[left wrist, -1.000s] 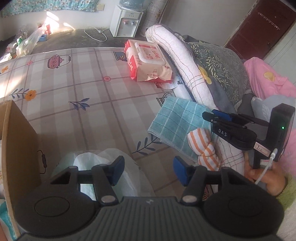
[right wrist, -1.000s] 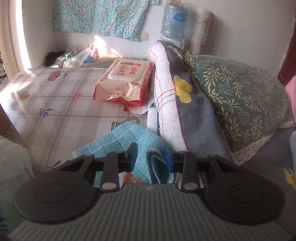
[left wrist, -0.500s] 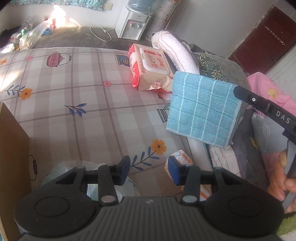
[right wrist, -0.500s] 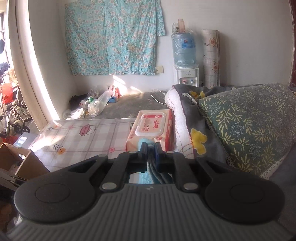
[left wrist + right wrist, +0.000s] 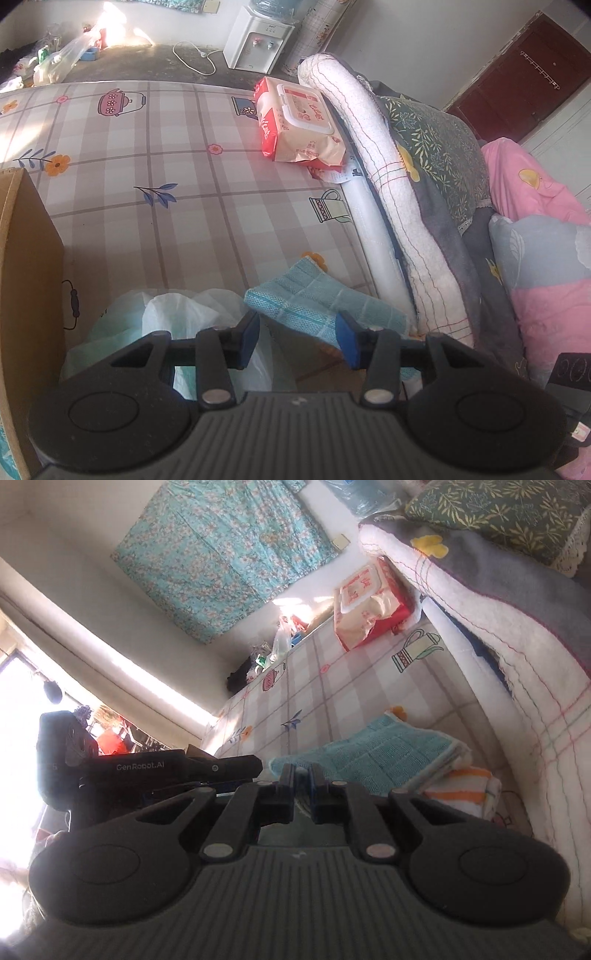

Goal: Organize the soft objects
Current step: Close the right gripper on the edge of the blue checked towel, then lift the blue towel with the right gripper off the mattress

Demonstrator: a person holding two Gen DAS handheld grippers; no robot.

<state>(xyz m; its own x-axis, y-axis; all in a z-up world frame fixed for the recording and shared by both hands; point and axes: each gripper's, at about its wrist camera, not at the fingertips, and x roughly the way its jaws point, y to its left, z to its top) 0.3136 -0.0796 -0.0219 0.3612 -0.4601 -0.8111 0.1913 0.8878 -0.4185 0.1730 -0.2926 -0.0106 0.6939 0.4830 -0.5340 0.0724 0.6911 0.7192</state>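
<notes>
Teal waffle-weave folded towel (image 5: 388, 755) lies on the checked bed sheet (image 5: 184, 206), partly over an orange-striped white cloth (image 5: 465, 788), just ahead of the right claw (image 5: 302, 775). That claw is clenched on the towel's near edge, seemingly to set it on the stack, and is rolled sideways. Half-spread and empty, the left claw (image 5: 297, 339) tilts down beside the towel, over a white plastic bag (image 5: 177, 317).

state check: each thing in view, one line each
left gripper: open, nothing between the pads
right gripper: shut on teal towel
teal towel: folded, lying on the striped cloth
striped cloth: bunched under the towel
wipes pack: lid closed
plastic bag: crumpled, mouth open
cardboard box: upright, contents hidden
</notes>
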